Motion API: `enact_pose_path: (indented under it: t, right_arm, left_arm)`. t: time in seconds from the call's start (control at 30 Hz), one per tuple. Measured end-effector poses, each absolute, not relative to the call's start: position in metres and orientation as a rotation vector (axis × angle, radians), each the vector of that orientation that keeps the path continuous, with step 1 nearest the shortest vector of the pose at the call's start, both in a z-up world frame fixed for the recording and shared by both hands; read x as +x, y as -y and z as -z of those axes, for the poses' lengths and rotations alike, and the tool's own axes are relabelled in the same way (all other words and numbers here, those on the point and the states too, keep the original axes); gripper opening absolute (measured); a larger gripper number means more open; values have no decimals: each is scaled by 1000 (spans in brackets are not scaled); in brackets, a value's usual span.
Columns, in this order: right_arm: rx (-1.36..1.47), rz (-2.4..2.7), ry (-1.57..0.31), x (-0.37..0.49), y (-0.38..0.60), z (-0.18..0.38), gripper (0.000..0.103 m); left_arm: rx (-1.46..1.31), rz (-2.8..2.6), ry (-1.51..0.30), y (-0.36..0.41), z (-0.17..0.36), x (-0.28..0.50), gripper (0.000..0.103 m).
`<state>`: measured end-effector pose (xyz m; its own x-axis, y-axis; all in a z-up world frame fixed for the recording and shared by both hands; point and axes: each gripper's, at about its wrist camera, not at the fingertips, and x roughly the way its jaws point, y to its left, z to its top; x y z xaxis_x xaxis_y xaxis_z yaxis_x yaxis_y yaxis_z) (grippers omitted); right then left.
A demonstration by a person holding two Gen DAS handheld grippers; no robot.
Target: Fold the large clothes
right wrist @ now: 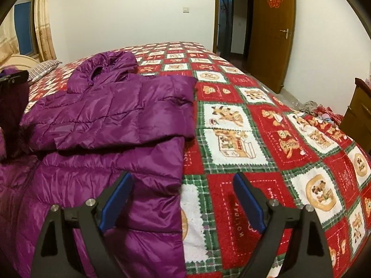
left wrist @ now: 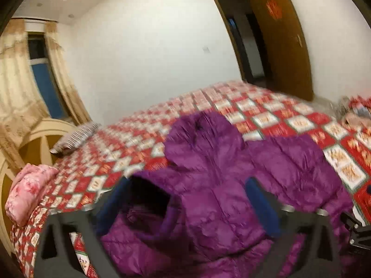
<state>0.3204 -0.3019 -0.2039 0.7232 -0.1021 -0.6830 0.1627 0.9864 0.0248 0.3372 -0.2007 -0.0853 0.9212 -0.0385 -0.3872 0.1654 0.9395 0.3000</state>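
1. the purple puffer jacket (right wrist: 111, 120) lies spread on the bed, over the red, white and green checked quilt (right wrist: 250, 139); its hood points toward the far wall and one sleeve is laid across the body.
2. the left gripper (left wrist: 185, 199) hangs above the jacket's near part with its jaws spread wide and nothing between them; this view is blurred, so i cannot tell whether the blue pads (left wrist: 262, 206) touch the cloth.
3. the right gripper (right wrist: 183, 201) is also spread and empty, hovering over the jacket's right edge, one finger above purple cloth and the other above the quilt.
4. the jacket looks light, puffy and soft; it will likely sag and spring back once folded.
5. its shiny shell looks slippery, so a shallow pinch may slide off.
6. best holds seem to be the stitched hem or side seam near the right gripper, and the sleeve cuff or shoulder seam, where the layers are thinner and firmer.
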Motion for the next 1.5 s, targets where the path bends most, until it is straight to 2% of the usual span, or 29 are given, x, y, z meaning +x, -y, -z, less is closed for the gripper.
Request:
enact_pose_path:
  t: [0.2, 0.43, 0.63, 0.8, 0.83, 0.9, 0.93, 0.97, 1.0, 1.03, 1.1, 1.2, 1.5]
  right_arm:
    - [129, 104, -735, 326, 292, 180, 92]
    - [97, -22, -720, 352, 245, 151, 93]
    - [94, -152, -760, 389, 195, 149, 93]
    - [118, -208, -859, 427, 163, 174, 92]
    - [127, -216, -879, 432, 160, 179, 90]
    - [148, -258, -945, 441, 153, 192, 64]
    - [148, -275, -956, 441, 150, 195, 44]
    - [134, -271, -941, 438, 147, 194, 31]
    - [112, -261, -919, 434, 147, 190, 21]
    - [94, -249, -896, 430, 147, 186, 16]
    - [87, -234, -849, 423, 154, 176, 11]
    - [84, -191, -778, 414, 171, 158, 9]
    - [137, -25, -687, 393, 237, 142, 9]
  left_arm:
    - [305, 67, -373, 160, 80, 336, 102]
    - [151, -93, -463, 59, 103, 340, 102]
    - [174, -281, -597, 9, 157, 355, 102]
    - [127, -427, -701, -27, 192, 361, 102]
    - [118, -430, -699, -31, 193, 360, 102]
    - [119, -434, -688, -34, 192, 357, 102]
    - [120, -441, -680, -36, 192, 356, 102]
    - [115, -447, -677, -39, 191, 356, 102]
    - [108, -449, -679, -41, 190, 358, 102]
    - [98, -451, -685, -44, 191, 360, 102]
    - [95, -452, -703, -45, 194, 363, 102]
    - [110, -458, -718, -42, 197, 364, 102]
    - [120, -472, -779, -44, 210, 369, 102]
